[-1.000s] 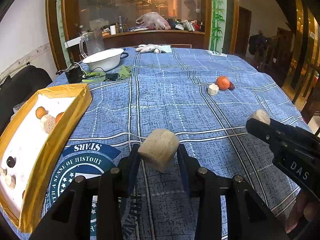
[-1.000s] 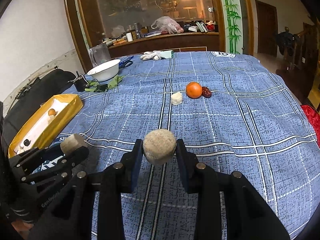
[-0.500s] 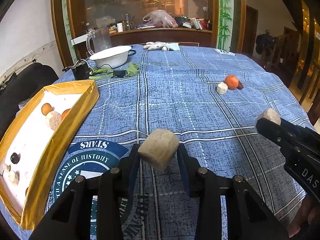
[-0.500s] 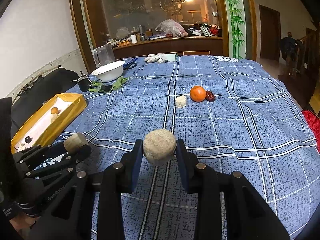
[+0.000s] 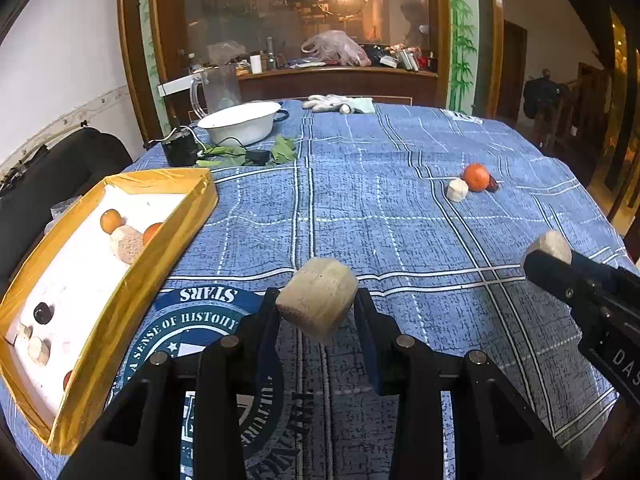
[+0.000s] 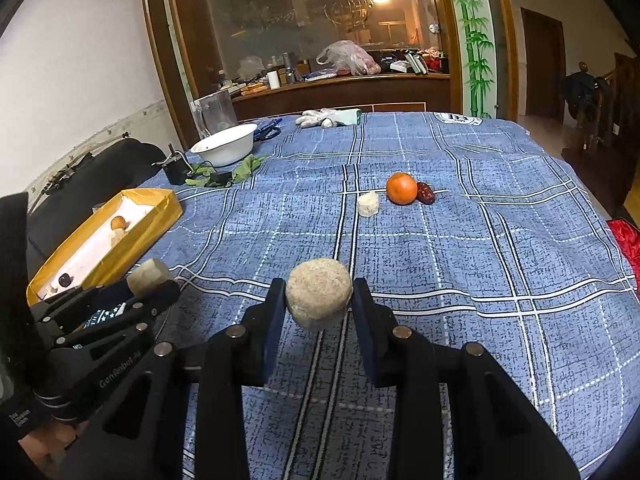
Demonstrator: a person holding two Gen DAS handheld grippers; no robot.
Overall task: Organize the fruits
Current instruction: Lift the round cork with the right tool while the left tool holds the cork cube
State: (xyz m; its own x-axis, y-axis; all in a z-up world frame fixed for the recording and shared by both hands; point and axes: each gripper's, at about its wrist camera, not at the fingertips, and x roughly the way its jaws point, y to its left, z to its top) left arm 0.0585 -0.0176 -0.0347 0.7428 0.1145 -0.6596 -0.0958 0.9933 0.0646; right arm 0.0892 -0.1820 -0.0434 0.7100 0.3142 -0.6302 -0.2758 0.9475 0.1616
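Tablecloth [image 5: 360,208] emblem reads "STARS", "A SENSE OF HISTORY".

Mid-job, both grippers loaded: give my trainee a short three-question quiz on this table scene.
1. True or false: the left gripper holds a beige chunk between its fingers.
2. What lies loose on the blue tablecloth beside the orange: A) a small pale chunk and a dark red date, B) a banana, C) a knife?
3. Where does the yellow box sit in the left wrist view?

Key: 1 true. 2 A. 3 At the table's left edge, already holding several pieces.
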